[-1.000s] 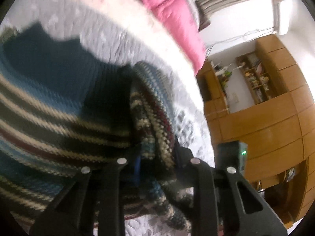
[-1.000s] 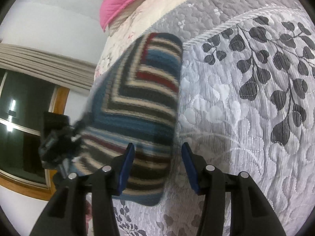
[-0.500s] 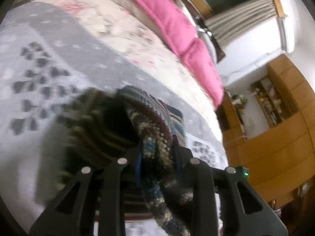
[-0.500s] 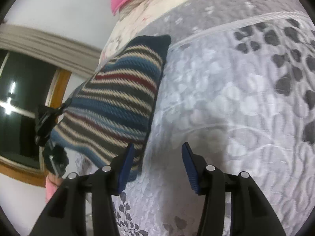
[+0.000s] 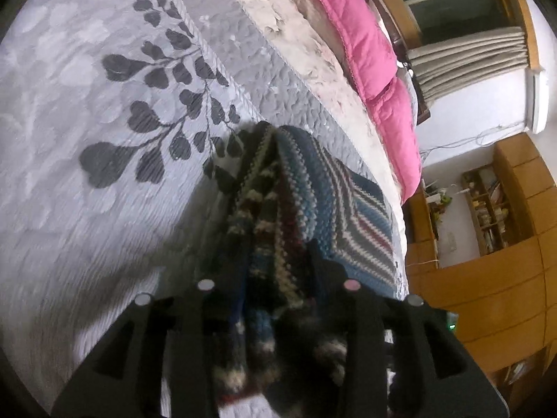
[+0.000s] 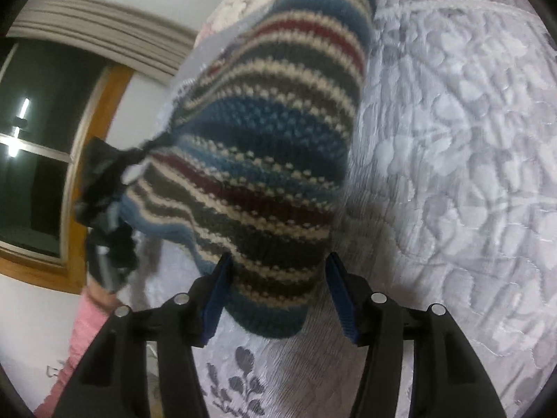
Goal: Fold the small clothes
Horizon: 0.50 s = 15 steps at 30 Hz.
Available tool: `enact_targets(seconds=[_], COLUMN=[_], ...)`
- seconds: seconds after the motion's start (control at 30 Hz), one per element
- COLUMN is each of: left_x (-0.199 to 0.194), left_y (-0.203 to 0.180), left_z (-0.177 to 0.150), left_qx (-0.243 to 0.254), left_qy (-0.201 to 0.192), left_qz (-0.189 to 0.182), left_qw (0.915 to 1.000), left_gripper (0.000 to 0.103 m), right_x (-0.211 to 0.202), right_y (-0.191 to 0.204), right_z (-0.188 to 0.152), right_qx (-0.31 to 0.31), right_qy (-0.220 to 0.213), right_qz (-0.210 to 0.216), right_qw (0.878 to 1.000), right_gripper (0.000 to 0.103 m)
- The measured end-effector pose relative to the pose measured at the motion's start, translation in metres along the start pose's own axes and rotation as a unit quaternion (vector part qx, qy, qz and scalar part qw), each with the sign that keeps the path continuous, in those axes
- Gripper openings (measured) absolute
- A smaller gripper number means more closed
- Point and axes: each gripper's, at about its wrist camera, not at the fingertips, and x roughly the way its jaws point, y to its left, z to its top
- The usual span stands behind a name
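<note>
A small striped knit garment (image 6: 275, 146), in blue, cream, dark red and grey, lies partly on the grey quilted bedspread (image 6: 452, 139). My left gripper (image 5: 278, 264) is shut on a bunched edge of the knit (image 5: 275, 230), the rest of it spreading away to the right. In the right wrist view the left gripper (image 6: 111, 181) shows at the garment's left edge, lifting it. My right gripper (image 6: 278, 278) is open, its blue-padded fingers (image 6: 217, 296) on either side of the knit's near corner, not closed on it.
A bedspread with dark leaf prints (image 5: 139, 122) covers the bed. A pink duvet (image 5: 376, 69) lies at the far side. Wooden cabinets and shelves (image 5: 487, 244) stand to the right, a window with curtains (image 6: 52, 139) beyond the bed. A pink sleeve (image 6: 87, 331) shows lower left.
The left gripper has carried the held edge across the bed, folding the knit over. The right gripper has moved in toward the garment, whose near corner now sits between its open fingers.
</note>
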Motion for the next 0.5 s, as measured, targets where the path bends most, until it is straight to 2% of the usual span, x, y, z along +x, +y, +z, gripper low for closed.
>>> enact_targets(seconds=[0.03, 0.1, 0.13, 0.2, 0.23, 0.33, 0.37, 0.4, 0.43, 0.5], left_x=[-0.008, -0.022, -0.028, -0.033, -0.033, -0.028, -0.028, -0.026, -0.023, -0.017], left_y=[-0.006, -0.015, -0.021, -0.032, -0.037, -0.042, -0.044, -0.045, -0.046, -0.041], left_z=[-0.002, -0.010, -0.016, -0.028, -0.035, -0.049, -0.052, -0.054, -0.055, -0.054], left_qx=[0.003, 0.010, 0.019, 0.041, 0.053, 0.068, 0.073, 0.080, 0.084, 0.075], left_qy=[0.000, 0.001, 0.005, 0.013, 0.019, 0.032, 0.027, 0.023, 0.026, 0.037], left_qz=[0.001, -0.003, -0.005, 0.013, 0.031, 0.046, 0.053, 0.064, 0.076, 0.077], left_qw=[1.0000, 0.9999, 0.9998, 0.9990, 0.9979, 0.9961, 0.9956, 0.9945, 0.9932, 0.9935], left_gripper=[0.042, 0.056, 0.058, 0.067, 0.067, 0.067, 0.063, 0.041, 0.027, 0.014], right_x=[0.002, 0.000, 0.000, -0.002, -0.002, -0.001, -0.002, -0.002, -0.003, -0.005], right_y=[0.001, 0.004, 0.005, 0.006, 0.007, 0.009, 0.010, 0.010, 0.011, 0.014], right_z=[-0.001, -0.002, -0.003, -0.004, -0.004, -0.006, -0.005, -0.006, -0.006, -0.006], right_qx=[-0.001, -0.009, -0.012, -0.013, -0.013, -0.013, -0.013, -0.012, -0.012, -0.014], right_qy=[0.000, -0.004, -0.006, -0.008, -0.008, -0.007, -0.006, -0.006, -0.006, -0.008], right_qz=[-0.003, -0.008, -0.010, -0.012, -0.012, -0.014, -0.015, -0.016, -0.017, -0.018], right_qw=[1.000, 1.000, 1.000, 1.000, 1.000, 1.000, 1.000, 1.000, 1.000, 1.000], right_gripper=[0.057, 0.058, 0.058, 0.058, 0.058, 0.058, 0.058, 0.058, 0.058, 0.058])
